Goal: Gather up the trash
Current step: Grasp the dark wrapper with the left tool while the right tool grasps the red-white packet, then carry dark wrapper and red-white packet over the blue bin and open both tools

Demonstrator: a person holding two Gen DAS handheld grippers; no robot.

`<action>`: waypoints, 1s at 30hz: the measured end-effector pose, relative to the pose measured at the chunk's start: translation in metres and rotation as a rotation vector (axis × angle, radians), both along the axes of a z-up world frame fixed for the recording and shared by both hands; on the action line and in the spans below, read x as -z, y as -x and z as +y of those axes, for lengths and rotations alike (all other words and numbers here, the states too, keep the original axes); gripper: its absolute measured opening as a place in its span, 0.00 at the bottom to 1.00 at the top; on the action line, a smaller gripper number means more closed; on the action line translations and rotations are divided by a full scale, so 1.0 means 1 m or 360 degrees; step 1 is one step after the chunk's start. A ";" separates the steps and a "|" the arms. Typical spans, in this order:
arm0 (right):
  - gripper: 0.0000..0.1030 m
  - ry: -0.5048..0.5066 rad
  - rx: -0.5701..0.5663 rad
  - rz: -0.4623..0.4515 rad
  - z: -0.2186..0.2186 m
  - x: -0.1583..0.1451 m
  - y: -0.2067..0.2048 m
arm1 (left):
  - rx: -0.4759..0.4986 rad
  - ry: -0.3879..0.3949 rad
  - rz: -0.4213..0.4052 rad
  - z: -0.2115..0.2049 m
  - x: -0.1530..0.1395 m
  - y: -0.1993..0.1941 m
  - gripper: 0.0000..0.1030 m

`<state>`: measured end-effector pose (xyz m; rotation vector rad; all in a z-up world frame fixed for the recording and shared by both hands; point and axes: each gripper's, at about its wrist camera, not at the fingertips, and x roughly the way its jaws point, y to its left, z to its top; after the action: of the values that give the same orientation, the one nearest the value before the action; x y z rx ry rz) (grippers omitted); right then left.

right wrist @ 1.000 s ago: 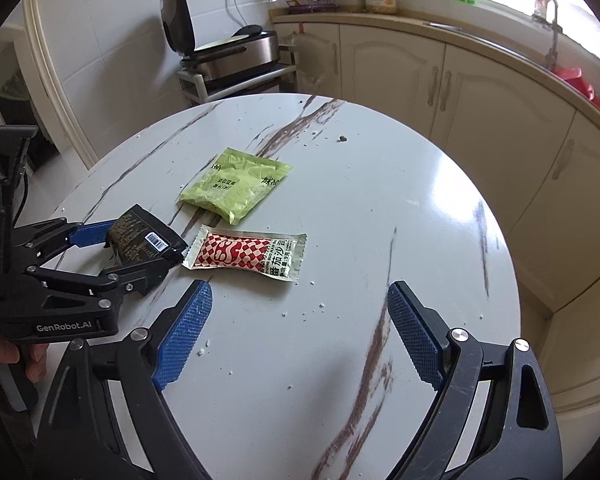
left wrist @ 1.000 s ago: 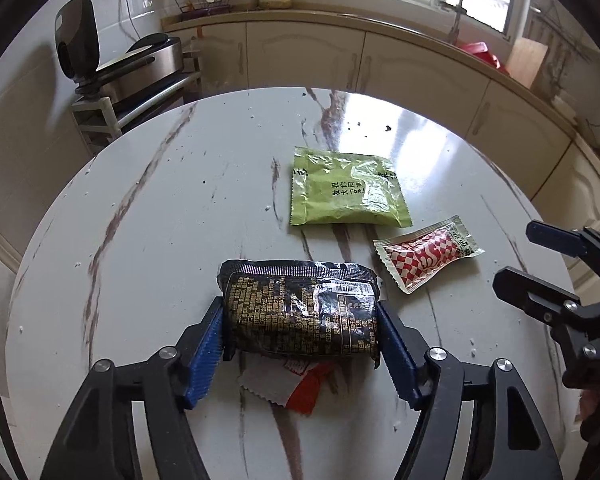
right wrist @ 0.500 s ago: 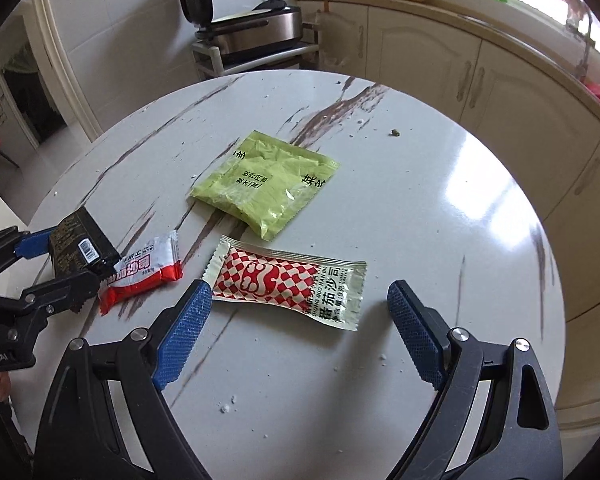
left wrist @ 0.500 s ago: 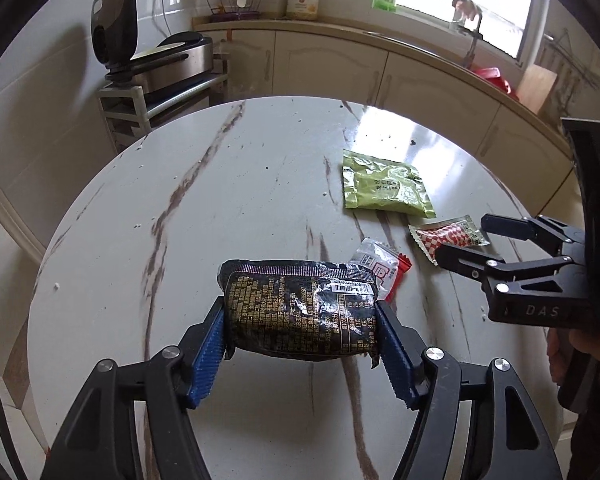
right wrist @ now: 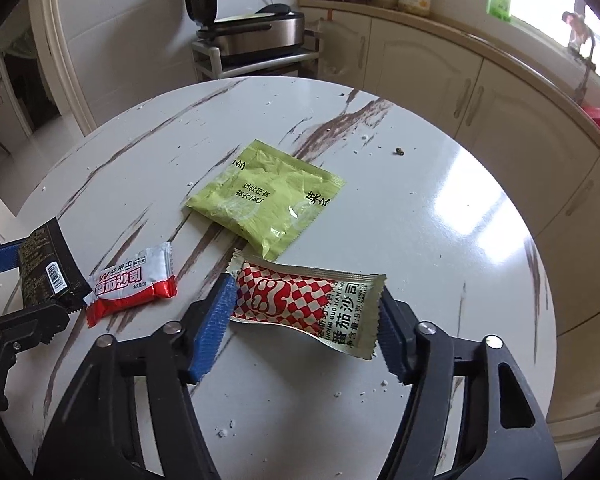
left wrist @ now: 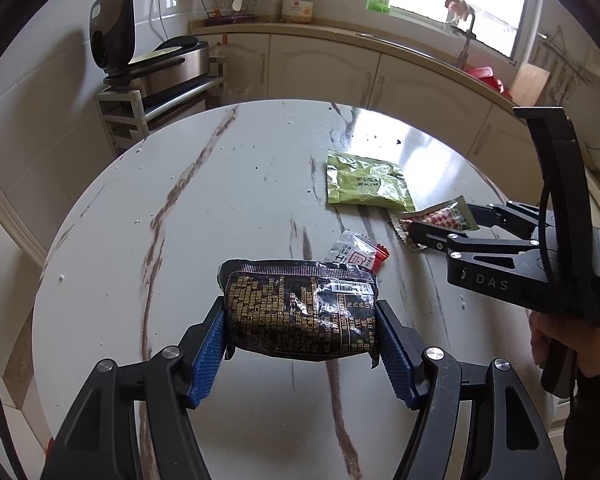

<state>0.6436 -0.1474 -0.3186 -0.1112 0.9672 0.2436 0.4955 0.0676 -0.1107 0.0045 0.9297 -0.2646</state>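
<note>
On the round marble table (right wrist: 440,208) the green packet (right wrist: 268,196) lies flat, with the small red-and-white sachet (right wrist: 134,282) off to its left. The left gripper (left wrist: 300,332) tilts steeply down, its blue pads clamped on the black snack bag (left wrist: 300,312), lifted off the tabletop. The right gripper (right wrist: 306,312), angled down too, has just been closing and now pinches the checkered ketchup sachet (right wrist: 308,300) by its ends.

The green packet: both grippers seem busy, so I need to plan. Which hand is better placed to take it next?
Probably right. The right gripper, jaws just closing on the checkered sachet, sits beside the green packet. The left gripper grips the black wrapper farther off.
</note>
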 end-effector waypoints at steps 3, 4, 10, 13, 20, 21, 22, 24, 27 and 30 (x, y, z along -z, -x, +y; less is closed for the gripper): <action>0.35 -0.0024 -0.0005 -0.0006 -0.007 -0.002 0.006 | 0.0006 0.0002 -0.0008 -0.004 -0.002 0.004 0.63; 0.28 -0.0024 -0.0012 -0.0008 -0.008 -0.002 0.009 | 0.0014 0.0001 -0.0007 -0.006 -0.003 0.005 0.63; 0.09 -0.0145 -0.0035 -0.0062 -0.018 -0.013 0.033 | 0.0037 -0.0005 -0.0022 -0.019 -0.010 0.017 0.63; 0.08 -0.0248 -0.0007 -0.0100 -0.036 -0.024 0.049 | 0.0059 -0.0005 -0.0043 -0.030 -0.018 0.026 0.63; 0.08 -0.0397 0.0081 -0.0235 -0.091 -0.051 0.103 | 0.0160 0.0032 -0.0116 -0.076 -0.043 0.051 0.63; 0.08 -0.0413 0.0102 -0.0262 -0.101 -0.055 0.113 | 0.0177 0.0028 -0.0135 -0.087 -0.047 0.056 0.63; 0.08 -0.0418 0.0126 -0.0283 -0.113 -0.059 0.123 | 0.0201 0.0026 -0.0152 -0.099 -0.051 0.061 0.63; 0.08 -0.0418 0.0196 -0.0345 -0.137 -0.067 0.144 | 0.0267 0.0027 -0.0173 -0.124 -0.057 0.069 0.63; 0.08 -0.0367 0.0322 -0.0409 -0.176 -0.072 0.176 | 0.0378 0.0037 -0.0179 -0.168 -0.061 0.080 0.63; 0.08 -0.0281 0.0469 -0.0448 -0.216 -0.073 0.204 | 0.0488 0.0034 -0.0177 -0.218 -0.059 0.090 0.63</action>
<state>0.4394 -0.3630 -0.2456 0.1554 0.6676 0.0388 0.4051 -0.1501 -0.0512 0.1419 0.8137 -0.5528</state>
